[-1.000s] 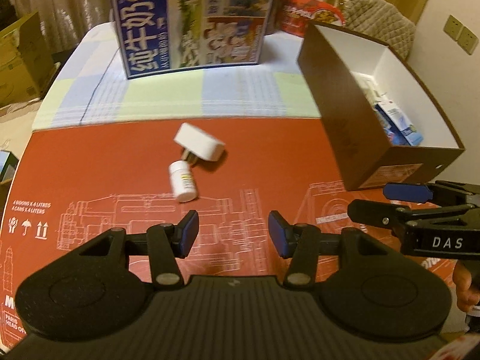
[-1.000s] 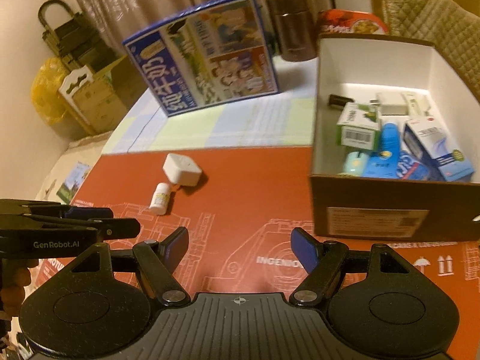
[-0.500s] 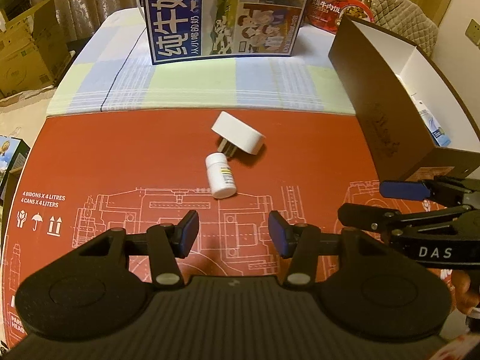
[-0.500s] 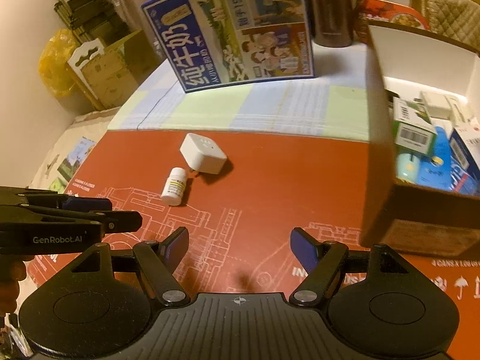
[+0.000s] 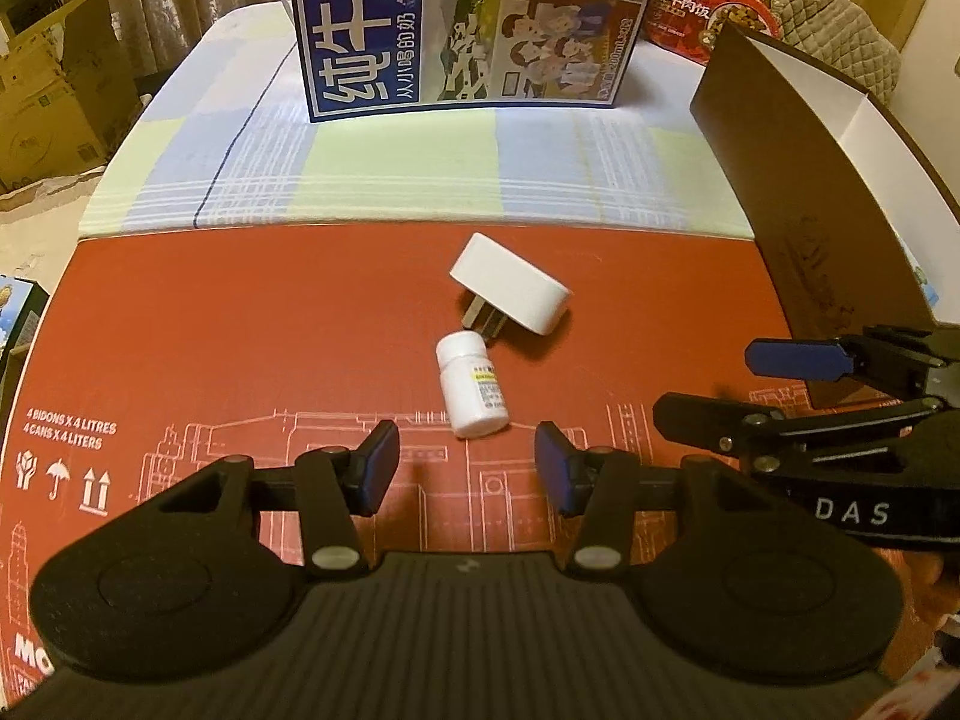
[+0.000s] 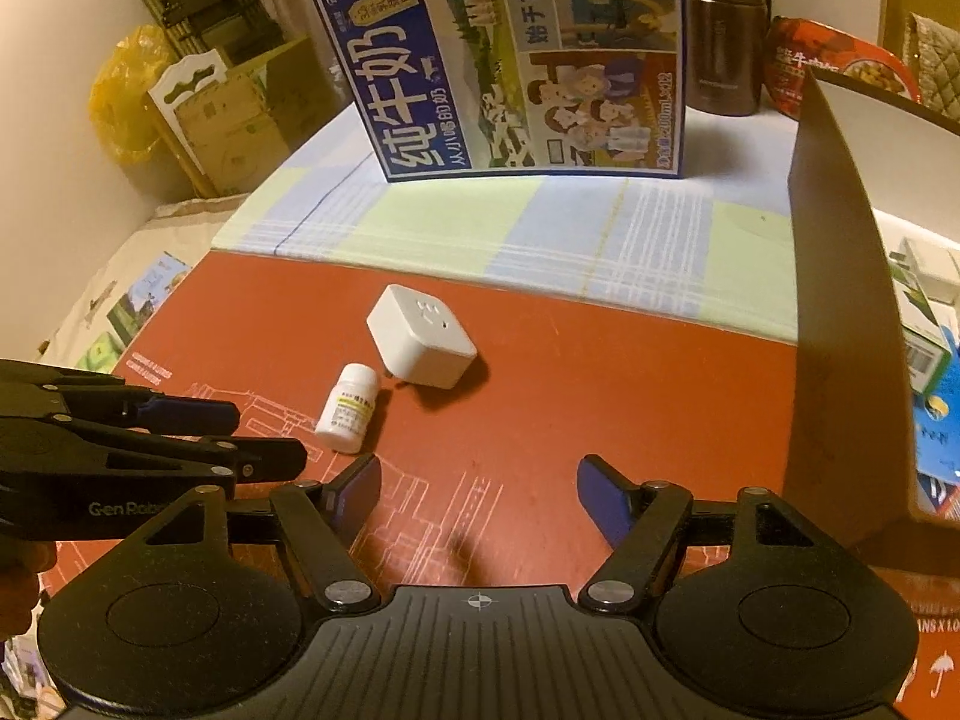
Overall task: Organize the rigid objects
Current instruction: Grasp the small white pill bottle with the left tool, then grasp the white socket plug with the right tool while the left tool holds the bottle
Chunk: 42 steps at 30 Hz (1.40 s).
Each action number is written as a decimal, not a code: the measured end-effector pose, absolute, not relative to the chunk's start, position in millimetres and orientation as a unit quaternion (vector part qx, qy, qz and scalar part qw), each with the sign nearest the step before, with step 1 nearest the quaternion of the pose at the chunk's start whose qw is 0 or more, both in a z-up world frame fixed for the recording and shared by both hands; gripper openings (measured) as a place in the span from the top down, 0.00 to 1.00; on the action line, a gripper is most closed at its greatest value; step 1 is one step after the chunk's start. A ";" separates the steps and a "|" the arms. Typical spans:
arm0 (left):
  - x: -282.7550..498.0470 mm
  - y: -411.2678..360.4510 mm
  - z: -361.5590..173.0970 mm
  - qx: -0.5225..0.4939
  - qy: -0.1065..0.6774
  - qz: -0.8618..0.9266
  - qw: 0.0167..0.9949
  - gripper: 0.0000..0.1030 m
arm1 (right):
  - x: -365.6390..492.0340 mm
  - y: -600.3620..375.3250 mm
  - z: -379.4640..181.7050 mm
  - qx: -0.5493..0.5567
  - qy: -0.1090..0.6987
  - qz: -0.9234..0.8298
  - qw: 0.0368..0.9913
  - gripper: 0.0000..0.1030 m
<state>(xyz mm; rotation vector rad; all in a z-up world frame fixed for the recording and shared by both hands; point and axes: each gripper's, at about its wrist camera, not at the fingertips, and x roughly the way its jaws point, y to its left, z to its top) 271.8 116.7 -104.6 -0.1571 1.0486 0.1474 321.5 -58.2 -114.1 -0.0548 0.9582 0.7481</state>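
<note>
A small white pill bottle (image 5: pixel 471 385) (image 6: pixel 349 408) lies on its side on the red mat. Right behind it lies a white plug adapter (image 5: pixel 509 292) (image 6: pixel 421 336), prongs toward the bottle. My left gripper (image 5: pixel 465 467) hovers just short of the bottle, open, nothing between its blue pads. My right gripper (image 6: pixel 479 489) is to the right of the bottle, its jaws closing slightly but still wide apart and empty. Each gripper shows in the other's view: the right one (image 5: pixel 750 387), the left one (image 6: pixel 264 438).
A brown cardboard box (image 5: pixel 798 210) (image 6: pixel 840 300) with white inside stands on the right, holding several small packages (image 6: pixel 927 354). A blue milk carton case (image 5: pixel 474 24) (image 6: pixel 516 60) stands at the back on a checked cloth, with a dark flask (image 6: pixel 723 30) and a red food package (image 5: pixel 696 15) behind.
Both grippers have moved forward and down toward the bottle and adapter, which now look larger and nearer. The right gripper's jaws have narrowed a little. The objects have not moved.
</note>
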 end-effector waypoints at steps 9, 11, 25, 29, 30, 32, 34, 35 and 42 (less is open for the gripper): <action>296.5 121.8 -119.2 -0.081 0.504 0.062 0.858 0.56 | 337.0 -53.0 -121.0 -0.025 0.458 0.343 0.820 0.35; 300.8 122.8 -123.5 -0.083 0.509 0.060 0.855 0.58 | 339.3 -52.1 -122.1 -0.024 0.460 0.343 0.819 0.35; 314.7 137.2 -142.1 -0.111 0.517 0.058 0.847 0.78 | 351.0 -43.8 -128.9 -0.022 0.468 0.346 0.813 0.35; 312.1 143.4 -142.2 -0.109 0.512 0.067 0.850 0.78 | 353.3 -35.7 -128.4 -0.026 0.463 0.359 0.810 0.35; 311.3 146.4 -142.3 -0.109 0.510 0.071 0.850 0.78 | 353.9 -32.7 -128.3 -0.029 0.461 0.363 0.809 0.35; 309.5 153.4 -142.3 -0.112 0.509 0.080 0.850 0.78 | 354.5 -27.3 -128.0 -0.034 0.459 0.369 0.808 0.35; 307.6 160.9 -142.0 -0.114 0.507 0.090 0.849 0.78 | 354.9 -21.4 -127.6 -0.041 0.453 0.376 0.807 0.35; 306.2 164.2 -142.1 -0.115 0.506 0.095 0.849 0.78 | 355.2 -18.4 -127.3 -0.045 0.450 0.379 0.808 0.35; 299.8 183.7 -142.2 -0.121 0.502 0.122 0.847 0.78 | 362.4 9.4 -127.9 -0.075 0.430 0.402 0.805 0.35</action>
